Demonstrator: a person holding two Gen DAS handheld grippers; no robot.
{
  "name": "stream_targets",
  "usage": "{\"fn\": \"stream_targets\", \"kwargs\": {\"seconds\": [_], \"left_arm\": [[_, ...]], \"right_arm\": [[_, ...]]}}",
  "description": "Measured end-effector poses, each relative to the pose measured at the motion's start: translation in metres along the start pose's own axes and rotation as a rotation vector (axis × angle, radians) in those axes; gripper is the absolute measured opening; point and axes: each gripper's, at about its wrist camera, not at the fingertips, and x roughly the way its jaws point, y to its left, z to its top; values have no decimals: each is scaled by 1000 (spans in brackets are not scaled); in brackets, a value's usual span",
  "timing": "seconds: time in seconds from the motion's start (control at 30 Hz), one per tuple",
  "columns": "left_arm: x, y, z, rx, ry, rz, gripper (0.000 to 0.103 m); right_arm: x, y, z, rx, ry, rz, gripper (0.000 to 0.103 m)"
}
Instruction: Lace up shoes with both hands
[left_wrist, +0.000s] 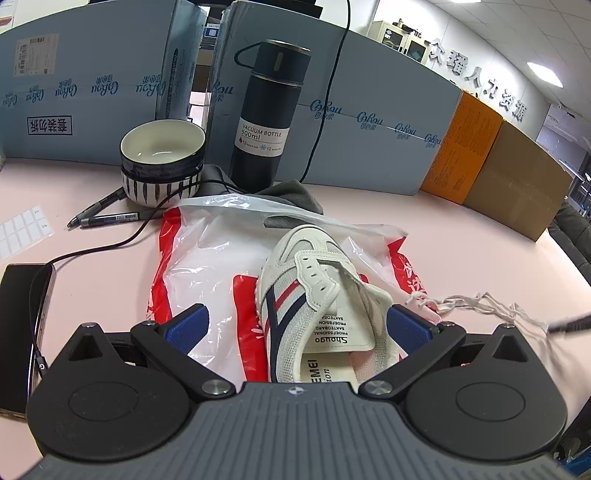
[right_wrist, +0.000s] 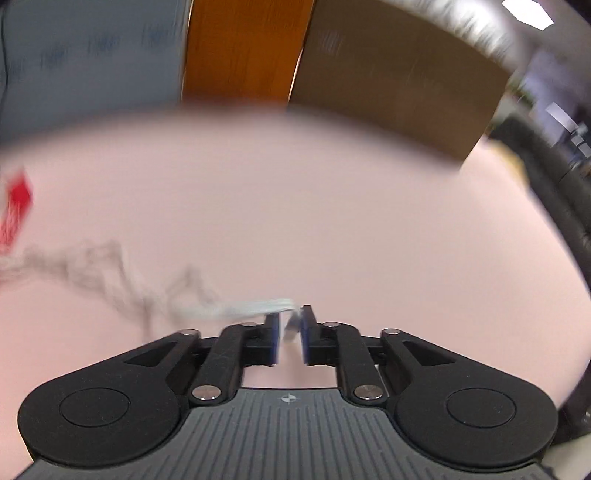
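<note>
While right gripper (right_wrist: 290, 334) stands slightly apart, lace (right_wrist: 255, 308) tip between pads, not clamped, I must re-pinch near tip before threading. Lace trails over counter (right_wrist: 295, 203) to shoe (left_wrist: 314, 295) on bag (left_wrist: 207, 266). Left gripper (left_wrist: 299, 325) wide apart around shoe heel, no squeeze; close it to steady shoe, I think.

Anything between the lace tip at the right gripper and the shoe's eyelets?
Nothing visible. The shoelace trails over bare pink table from the shoe to the right gripper, its tip between the slightly parted jaws. The eyelet row is uncovered; the left gripper straddles the heel, clear of it.
</note>
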Motion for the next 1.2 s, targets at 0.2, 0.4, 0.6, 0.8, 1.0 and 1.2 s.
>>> {"fn": "stream_targets", "kwargs": {"seconds": [0.2, 0.4, 0.6, 0.8, 1.0, 1.2], "left_arm": [[-1, 9, 2, -40, -10, 21, 103], [-1, 11, 3, -40, -16, 28, 103], [-3, 13, 5, -33, -27, 45, 103], [-8, 17, 5, -25, -37, 73, 103], [-12, 18, 4, -2, -46, 72, 103], [0, 7, 1, 114, -25, 24, 103]], "right_arm": [[-16, 37, -8, -150, -57, 98, 50], [-35, 93, 8, -299, -294, 200, 60], [-34, 157, 17, -402, -438, 357, 60], [-36, 211, 17, -527, -461, 452, 60], [-41, 244, 19, -589, -450, 557, 58], [-50, 253, 30, -362, -377, 770, 61]]}}
